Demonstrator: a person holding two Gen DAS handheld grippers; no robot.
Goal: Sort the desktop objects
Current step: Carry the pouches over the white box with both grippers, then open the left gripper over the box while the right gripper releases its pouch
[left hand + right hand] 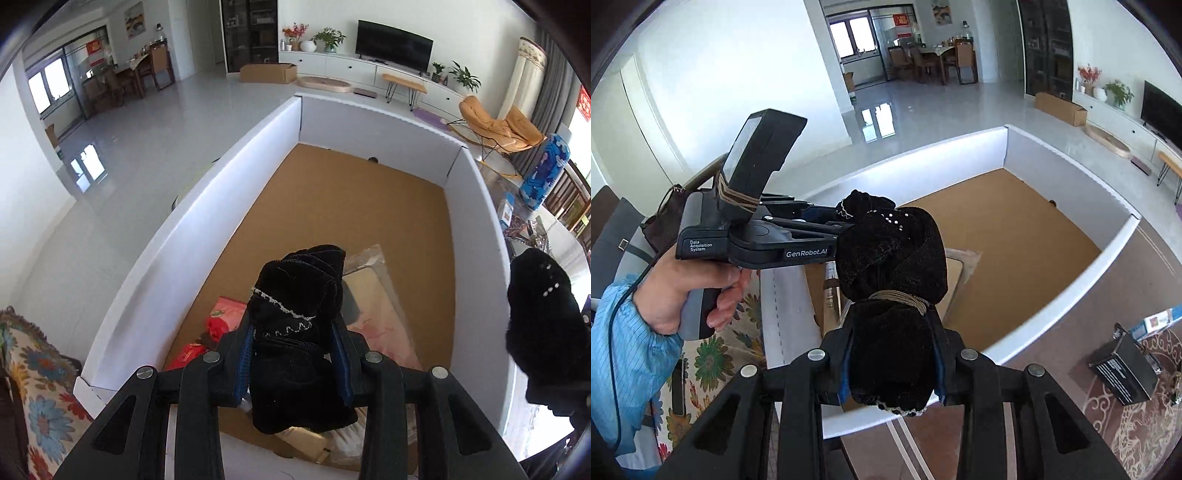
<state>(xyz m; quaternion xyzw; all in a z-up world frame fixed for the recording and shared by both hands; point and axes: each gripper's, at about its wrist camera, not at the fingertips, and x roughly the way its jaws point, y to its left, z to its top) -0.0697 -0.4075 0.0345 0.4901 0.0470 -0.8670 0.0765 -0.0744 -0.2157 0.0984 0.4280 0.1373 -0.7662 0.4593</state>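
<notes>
Both grippers (295, 332) (892, 354) cloth-wrapped, finger gap untellable; white-walled box (207, 206) floor mostly bare beyond.

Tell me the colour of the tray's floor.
Brown, like cardboard or cork, inside white walls; the left wrist view shows it best.

Television (393, 45) on cabinet, orange chair (496, 123) nearby.

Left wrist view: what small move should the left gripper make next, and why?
Probably lower the left gripper toward the red packet: it lies on the floor of the white box, just left of the gripper in this view, apparently untouched.
</notes>
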